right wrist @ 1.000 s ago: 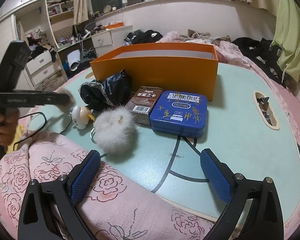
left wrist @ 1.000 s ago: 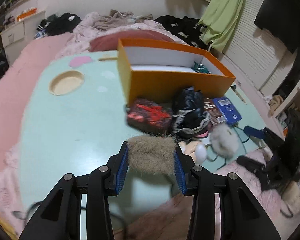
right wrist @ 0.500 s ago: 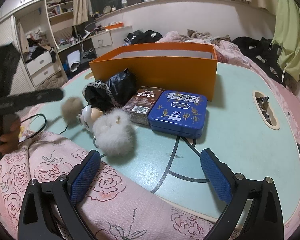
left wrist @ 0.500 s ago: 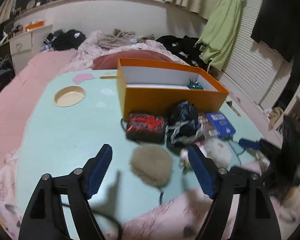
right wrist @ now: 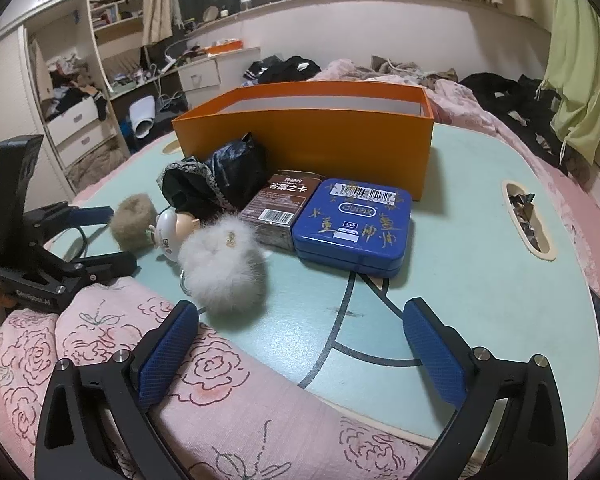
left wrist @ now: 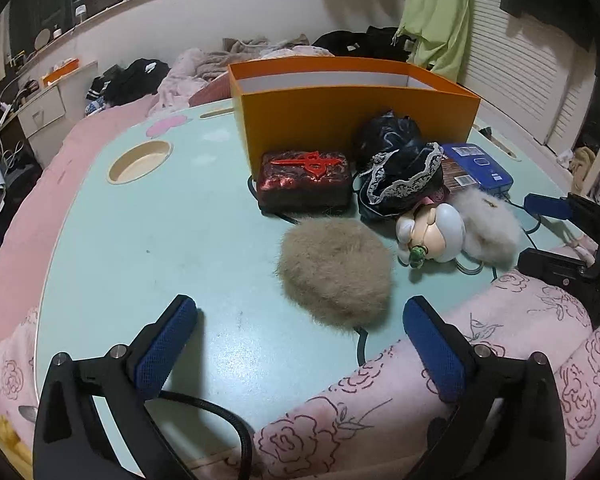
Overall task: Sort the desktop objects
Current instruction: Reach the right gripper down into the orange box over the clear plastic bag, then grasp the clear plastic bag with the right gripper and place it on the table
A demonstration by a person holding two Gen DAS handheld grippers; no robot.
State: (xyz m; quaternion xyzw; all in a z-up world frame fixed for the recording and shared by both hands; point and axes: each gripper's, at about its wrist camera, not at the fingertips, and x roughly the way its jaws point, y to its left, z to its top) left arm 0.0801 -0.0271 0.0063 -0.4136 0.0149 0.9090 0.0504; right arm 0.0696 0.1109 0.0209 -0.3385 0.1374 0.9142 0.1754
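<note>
Left wrist view: the left gripper (left wrist: 300, 332) hovers over the pale green counter (left wrist: 140, 240), its jaws opening wide and gripping nothing – the tan fur pompom (left wrist: 336, 276) lies loose on the counter just ahead of them. Behind it sit a red-and-black box (left wrist: 304, 180), a black lace-trimmed cloth (left wrist: 400, 172) and a small doll figure (left wrist: 432, 238) (lying on its side), all before the orange box (left wrist: 356, 116).

Right wrist view: the right gripper (right wrist: 300, 344) stands wide apart and empty near the counter's front edge – a white fur pompom (right wrist: 224, 266) lies just ahead of its left finger, a blue tin (right wrist: 354, 226) beyond.
</note>
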